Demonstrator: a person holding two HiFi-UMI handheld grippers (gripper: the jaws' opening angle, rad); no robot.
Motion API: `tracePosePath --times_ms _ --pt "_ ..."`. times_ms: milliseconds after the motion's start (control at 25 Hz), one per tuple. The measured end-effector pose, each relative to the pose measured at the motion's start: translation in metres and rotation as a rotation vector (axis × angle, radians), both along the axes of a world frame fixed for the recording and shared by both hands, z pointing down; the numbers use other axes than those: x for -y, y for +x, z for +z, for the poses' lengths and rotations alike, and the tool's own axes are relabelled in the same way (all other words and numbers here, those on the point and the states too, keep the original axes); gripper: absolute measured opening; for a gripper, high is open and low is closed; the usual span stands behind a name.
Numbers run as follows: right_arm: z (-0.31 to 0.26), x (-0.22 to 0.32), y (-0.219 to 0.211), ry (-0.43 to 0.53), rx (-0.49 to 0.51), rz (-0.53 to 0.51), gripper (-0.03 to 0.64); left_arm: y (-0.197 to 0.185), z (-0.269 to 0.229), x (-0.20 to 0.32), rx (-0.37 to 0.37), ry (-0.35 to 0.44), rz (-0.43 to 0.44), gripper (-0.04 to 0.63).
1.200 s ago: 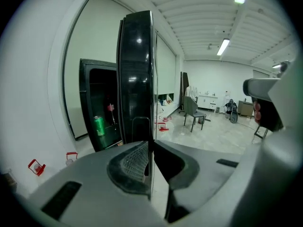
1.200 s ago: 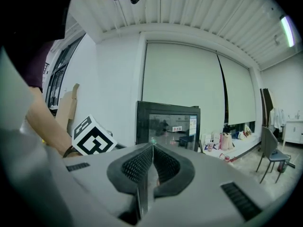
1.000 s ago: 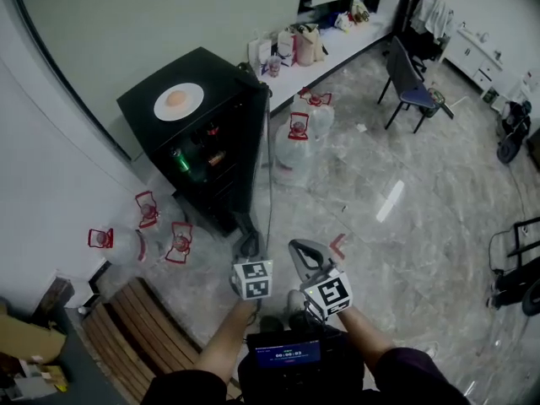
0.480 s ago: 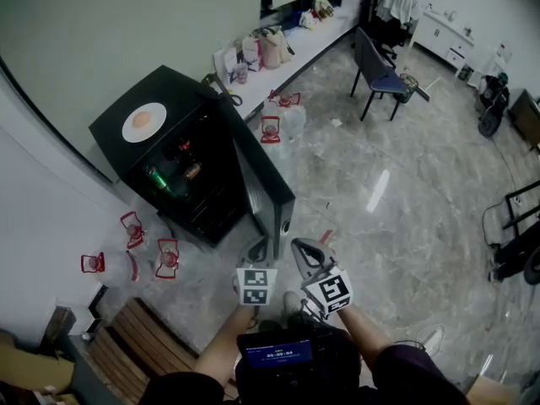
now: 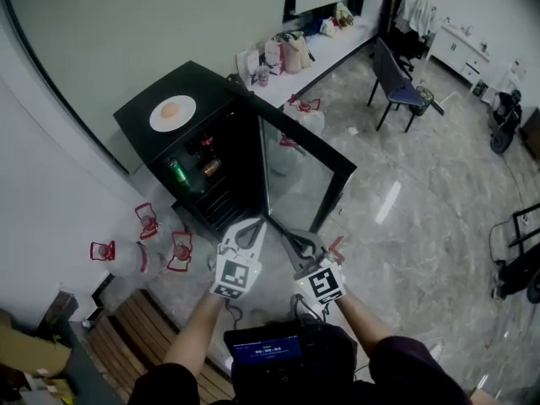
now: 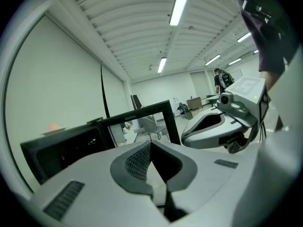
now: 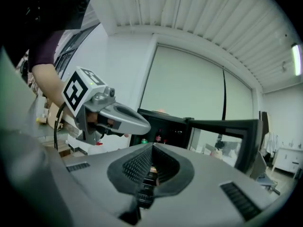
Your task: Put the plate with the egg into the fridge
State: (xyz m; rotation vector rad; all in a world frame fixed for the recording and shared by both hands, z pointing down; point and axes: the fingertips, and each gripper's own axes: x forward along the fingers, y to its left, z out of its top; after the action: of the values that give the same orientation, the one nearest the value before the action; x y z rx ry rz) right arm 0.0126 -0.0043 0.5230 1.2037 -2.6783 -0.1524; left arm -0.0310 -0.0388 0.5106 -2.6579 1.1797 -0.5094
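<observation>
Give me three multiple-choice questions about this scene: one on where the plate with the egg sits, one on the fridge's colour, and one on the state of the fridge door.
1. Where is the plate with the egg?
A) on top of the fridge
B) on a shelf inside it
C) on the floor

2. What colour is the fridge?
A) white
B) red
C) black

3. How is the fridge door?
A) shut
B) swung open
C) taken off

Answers:
1 A: in the head view the plate lies on the fridge's top panel.
2 C: its body and door frame are black.
3 B: the door stands out from the body, and the drinks on the shelves are in plain sight.
</observation>
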Motion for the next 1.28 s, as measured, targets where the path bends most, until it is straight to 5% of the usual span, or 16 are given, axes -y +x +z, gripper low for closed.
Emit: tracePosePath --times_ms 400,800,1080,1280 --pt "-0.067 0.052 -0.109 0.285 -0.147 -0.16 0.009 -0.102 -0.071 0.043 0.249 0.132 0.027 0.009" --pt "-0.077 0.163 -0.172 0.531 -0.339 -0.288 0.009 -0.194 -0.108 0.184 0.479 0.187 0.008 0.009" --pt "-0.084 0.224 -0.199 0.681 -0.475 -0.388 0.009 -0.256 -0.114 0.28 0.651 0.057 0.016 0.011" --pt "-0.09 0.246 -0.223 0.781 -0.589 -0.457 0.009 -0.294 -0.102 0.332 0.813 -0.156 0.093 0.014"
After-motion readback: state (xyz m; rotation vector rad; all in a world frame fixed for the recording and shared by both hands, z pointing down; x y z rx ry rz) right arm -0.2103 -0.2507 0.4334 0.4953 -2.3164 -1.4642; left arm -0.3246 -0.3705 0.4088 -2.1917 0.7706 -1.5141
